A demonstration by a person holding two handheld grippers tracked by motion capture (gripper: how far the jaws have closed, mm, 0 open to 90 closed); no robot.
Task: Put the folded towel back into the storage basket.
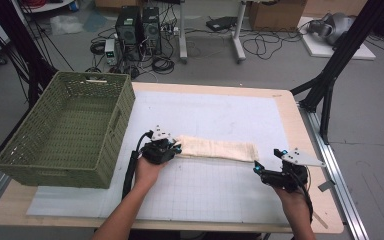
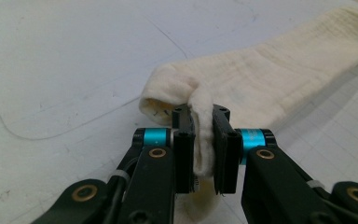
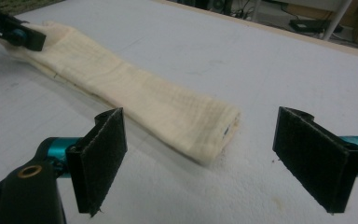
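**Left claw pinches one end of the folded cloth; right claw stands wide open off the other end**

High view: the cream folded cloth (image 1: 219, 148) lies as a long strip across the middle of the white mat (image 1: 220, 112), running left to right with a slight slope toward the near right. The left gripper (image 1: 176, 148) sits at the strip's left end, touching it. The right gripper (image 1: 256, 169) is just off the strip's right end, on the near side, with its tips close to the cloth's corner. A green woven basket (image 1: 67, 130) stands on the table's left edge, apart from the cloth.

Left gripper view: the jaws are nearly closed, with a bunched ridge of the cloth (image 2: 261, 74) clamped between the pads (image 2: 184, 158). The rest of the strip stretches away toward the upper right, flat on the mat.

Right gripper view: the jaws are spread wide with nothing between them. The cloth's (image 3: 140, 98) free end lies ahead of the pads (image 3: 101, 156), between them in line but beyond their tips, not touched. The left gripper (image 3: 14, 32) holds the far end at the upper left.
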